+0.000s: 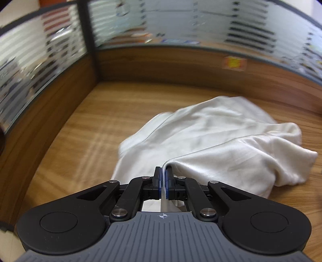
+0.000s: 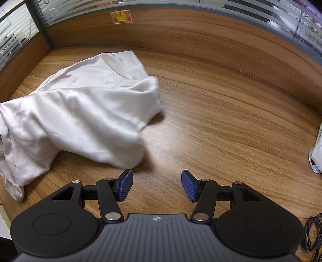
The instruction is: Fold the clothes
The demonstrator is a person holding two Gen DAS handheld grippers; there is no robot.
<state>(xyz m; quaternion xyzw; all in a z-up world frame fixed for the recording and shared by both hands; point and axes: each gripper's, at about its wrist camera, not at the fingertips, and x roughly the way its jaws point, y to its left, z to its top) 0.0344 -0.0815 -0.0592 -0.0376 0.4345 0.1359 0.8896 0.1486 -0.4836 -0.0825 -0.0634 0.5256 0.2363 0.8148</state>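
The left gripper (image 1: pixel 163 177) has its jaws pressed together on a fold of the white shirt (image 1: pixel 211 141), which lies crumpled on the wooden desk (image 1: pixel 80 141) and spreads away toward one o'clock. The right gripper (image 2: pixel 157 184) hangs above the desk (image 2: pixel 221 121) with jaws spread wide and nothing between them, the shirt (image 2: pixel 80 112) heaped at ten o'clock from it.

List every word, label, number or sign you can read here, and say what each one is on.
No text can be read in either view.
Orange-yellow sticker on the wooden partition: it has print, too small and blurred to read.
Round compass-like mark on the right tongs' grey body: a symbol, no letters.
White garment: no legible label visible.
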